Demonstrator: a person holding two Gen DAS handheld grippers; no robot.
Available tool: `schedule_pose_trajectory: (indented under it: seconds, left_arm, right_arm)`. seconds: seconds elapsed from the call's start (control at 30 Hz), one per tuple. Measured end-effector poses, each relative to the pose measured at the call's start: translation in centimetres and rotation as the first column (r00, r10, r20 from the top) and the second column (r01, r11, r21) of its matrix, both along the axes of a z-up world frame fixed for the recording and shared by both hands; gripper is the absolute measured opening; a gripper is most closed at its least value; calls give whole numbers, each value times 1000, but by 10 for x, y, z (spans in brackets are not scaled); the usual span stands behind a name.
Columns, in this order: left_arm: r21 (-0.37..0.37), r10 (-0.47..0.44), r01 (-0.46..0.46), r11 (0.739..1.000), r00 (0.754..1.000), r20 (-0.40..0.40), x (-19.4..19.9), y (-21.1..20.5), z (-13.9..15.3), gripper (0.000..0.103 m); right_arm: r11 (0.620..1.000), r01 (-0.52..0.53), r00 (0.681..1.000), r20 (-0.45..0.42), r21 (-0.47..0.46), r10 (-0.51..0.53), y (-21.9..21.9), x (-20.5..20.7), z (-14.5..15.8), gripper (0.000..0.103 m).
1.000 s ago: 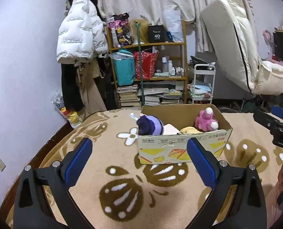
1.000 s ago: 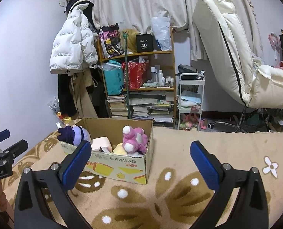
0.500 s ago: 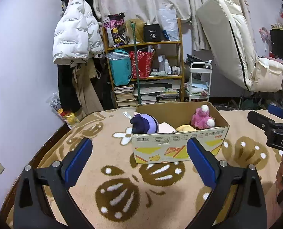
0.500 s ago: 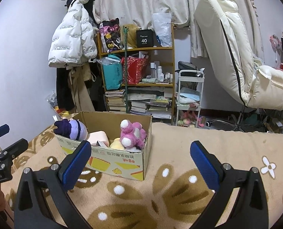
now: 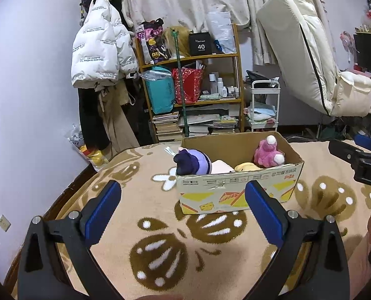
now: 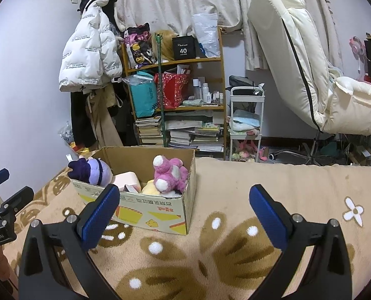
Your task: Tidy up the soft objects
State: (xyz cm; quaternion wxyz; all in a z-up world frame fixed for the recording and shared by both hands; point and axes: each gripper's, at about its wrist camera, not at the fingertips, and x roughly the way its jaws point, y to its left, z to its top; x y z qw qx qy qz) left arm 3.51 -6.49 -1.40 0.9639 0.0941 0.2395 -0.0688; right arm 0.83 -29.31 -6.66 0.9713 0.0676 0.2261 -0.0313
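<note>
Currently both tools are spread wide and hold nothing: the left gripper (image 5: 182,198) hangs over the blanket (image 5: 135,200) short of the cardboard box (image 5: 238,190), the right gripper (image 6: 184,206) beside it. Inside the box sit a purple plush (image 5: 194,162) at the left end, a pink plush (image 6: 170,173) at the right and a yellow toy (image 5: 246,167) between. Probably the next grasp should drop straight down, pinching 1 plush body centrally and clear of the cardboard wall.
</note>
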Motion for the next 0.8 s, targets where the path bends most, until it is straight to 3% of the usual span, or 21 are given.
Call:
schedule_pose_trajectory:
  seconds: [0.8]
  left_arm:
    - [-14, 15, -15, 1000, 1000, -12, 6, 8, 0, 98]
  right_arm:
    - [1000, -3, 1000, 0, -1, 3, -1, 0, 0, 103]
